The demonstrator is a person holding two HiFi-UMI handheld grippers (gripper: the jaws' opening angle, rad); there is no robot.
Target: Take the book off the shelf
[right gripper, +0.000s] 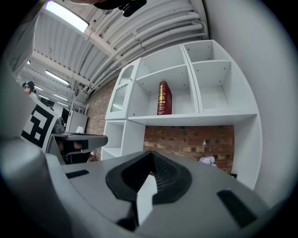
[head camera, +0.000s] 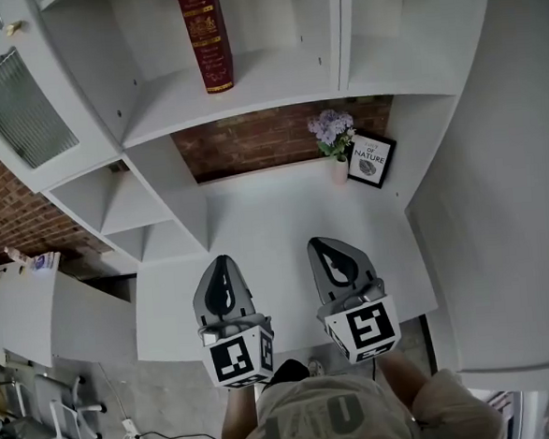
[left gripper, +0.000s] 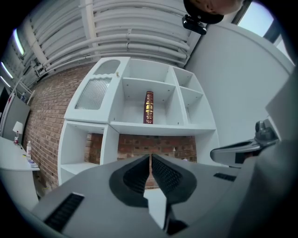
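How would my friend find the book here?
Look at the big white shelf unit against the brick wall. In its upper middle cubby stands one book, upright. It's dark red with gold print, unlike the purple flowers and framed picture lower down.

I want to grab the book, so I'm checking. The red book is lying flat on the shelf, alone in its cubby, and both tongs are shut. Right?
Almost. The red book is not lying flat: it stands upright on the shelf, alone in its cubby, as the left gripper view shows. The left tongs and right tongs are shut, as you said.
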